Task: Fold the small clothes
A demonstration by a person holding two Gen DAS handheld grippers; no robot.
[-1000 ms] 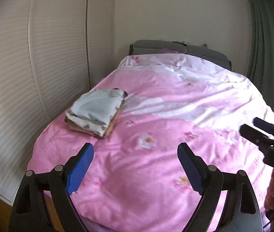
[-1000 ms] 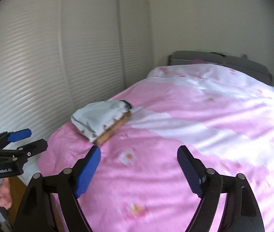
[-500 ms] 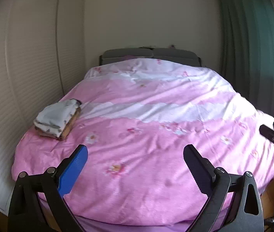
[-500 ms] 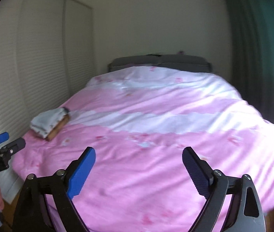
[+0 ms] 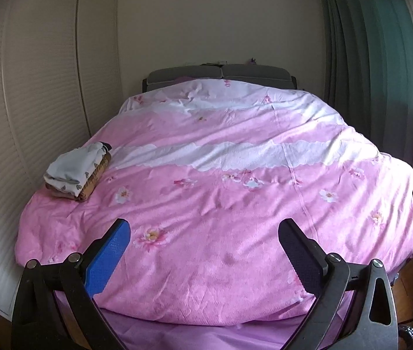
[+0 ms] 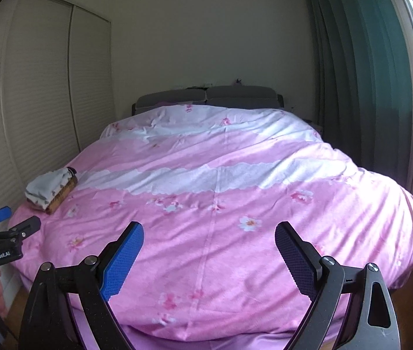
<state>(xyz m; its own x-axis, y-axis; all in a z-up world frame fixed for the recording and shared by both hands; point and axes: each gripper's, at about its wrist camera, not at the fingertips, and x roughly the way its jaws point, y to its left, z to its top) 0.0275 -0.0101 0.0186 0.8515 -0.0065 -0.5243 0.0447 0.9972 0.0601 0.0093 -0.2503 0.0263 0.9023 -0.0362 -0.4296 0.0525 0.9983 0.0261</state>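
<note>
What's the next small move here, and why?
Probably swing both tongs off to look for the next unfolded garment. The left tongs and right tongs are open and empty over the pink floral quilt, and the only clothes in sight are the small folded stack of pale garments near the quilt's left edge, which looks finished. No loose item shows on the bed.

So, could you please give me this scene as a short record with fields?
surface: bed with pink quilt
clothes: folded stack near the quilt's left edge
unfolded clothes: none in view
left gripper: open, empty, jaws have just been opening
right gripper: open, empty, jaws have just been opening
left of bed: slatted doors
right of bed: green curtain
</note>
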